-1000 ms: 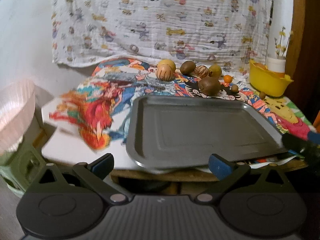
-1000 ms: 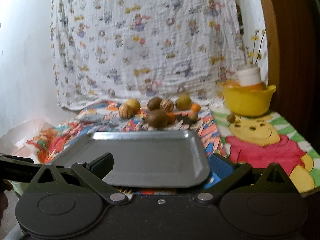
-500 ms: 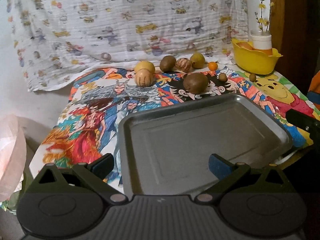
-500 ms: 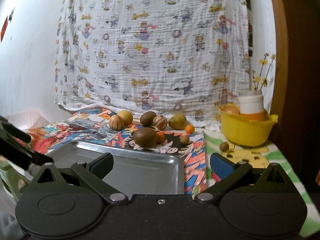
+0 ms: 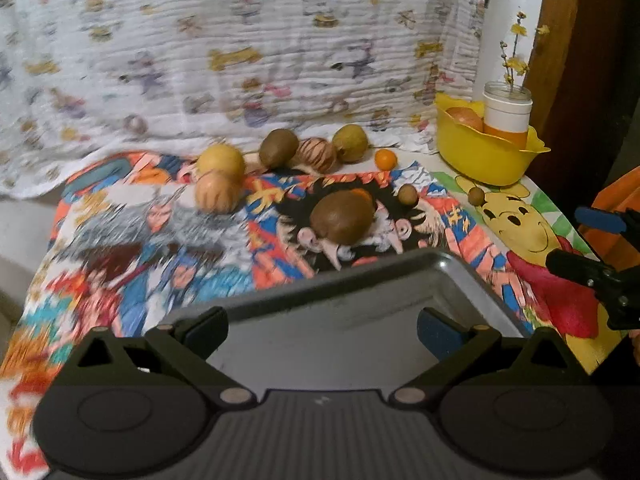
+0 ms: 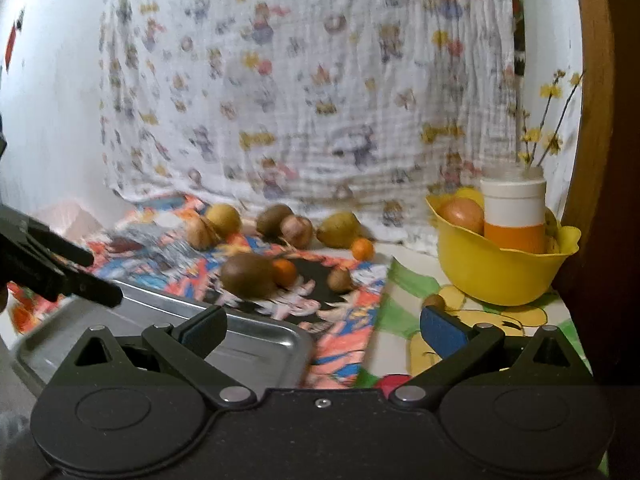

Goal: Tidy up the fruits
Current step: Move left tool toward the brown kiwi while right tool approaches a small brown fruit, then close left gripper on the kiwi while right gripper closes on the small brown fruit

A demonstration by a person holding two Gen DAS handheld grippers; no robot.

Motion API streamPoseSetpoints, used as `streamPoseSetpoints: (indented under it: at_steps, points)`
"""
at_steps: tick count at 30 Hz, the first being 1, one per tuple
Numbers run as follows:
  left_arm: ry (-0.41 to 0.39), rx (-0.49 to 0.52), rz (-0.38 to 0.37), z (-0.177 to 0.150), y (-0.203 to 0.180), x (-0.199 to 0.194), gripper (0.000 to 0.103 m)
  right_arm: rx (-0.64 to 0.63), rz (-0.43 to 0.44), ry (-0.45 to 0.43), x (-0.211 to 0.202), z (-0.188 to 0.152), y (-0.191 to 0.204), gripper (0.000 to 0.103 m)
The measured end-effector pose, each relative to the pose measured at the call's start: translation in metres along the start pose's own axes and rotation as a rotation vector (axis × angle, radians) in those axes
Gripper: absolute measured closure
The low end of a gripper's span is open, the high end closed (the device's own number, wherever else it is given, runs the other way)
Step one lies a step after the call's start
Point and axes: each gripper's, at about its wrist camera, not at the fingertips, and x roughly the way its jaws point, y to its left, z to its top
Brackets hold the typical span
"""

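Several fruits lie at the back of a cartoon-print tablecloth: a big brown fruit (image 5: 341,217) (image 6: 248,274), a striped round one (image 5: 217,197), a yellow one (image 5: 221,161), a small orange (image 5: 386,159) (image 6: 362,249) and small brown ones (image 5: 408,194). An empty grey metal tray (image 5: 340,332) (image 6: 256,340) sits at the near edge. My left gripper (image 5: 322,326) hovers open over the tray with nothing between its fingers. My right gripper (image 6: 323,326) is open too, above the tray's right corner. Each gripper shows at the edge of the other's view.
A yellow bowl (image 5: 484,158) (image 6: 496,268) at the back right holds a round fruit (image 6: 462,215) and a white-and-orange jar (image 6: 514,216) with yellow flower sprigs. A printed cloth hangs behind the table. A wooden post rises on the right. The table's edge runs close below both grippers.
Both grippers have moved forward and rightward over the table, so the fruits and bowl look nearer. Their fingers stayed open. The fruits and tray have not moved.
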Motion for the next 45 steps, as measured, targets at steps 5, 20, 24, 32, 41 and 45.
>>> streamPoseSetpoints:
  at_steps: [5, 20, 24, 32, 41, 45]
  points:
    - [0.008, 0.014, -0.023, 0.020, -0.004, 0.026, 0.000, 0.025, 0.010, 0.050, 0.018, 0.002, -0.024, 0.001]
    - [0.046, 0.038, -0.019, 0.057, -0.003, 0.094, 0.000, -0.342, 0.149, 0.175, 0.118, 0.030, -0.023, 0.001]
    - [0.063, 0.022, -0.038, 0.065, -0.001, 0.113, 0.001, -0.363, 0.183, 0.207, 0.150, 0.035, -0.024, 0.001]
    - [0.091, -0.011, -0.071, 0.068, 0.006, 0.139, 0.005, -0.479, 0.206, 0.222, 0.185, 0.030, -0.018, 0.004]
    - [0.097, -0.029, -0.132, 0.068, 0.014, 0.152, 0.016, -0.488, 0.233, 0.255, 0.206, 0.033, -0.016, 0.025]
    - [0.087, -0.020, -0.149, 0.069, 0.013, 0.154, 0.021, -0.431, 0.249, 0.280, 0.215, 0.039, -0.021, 0.047]
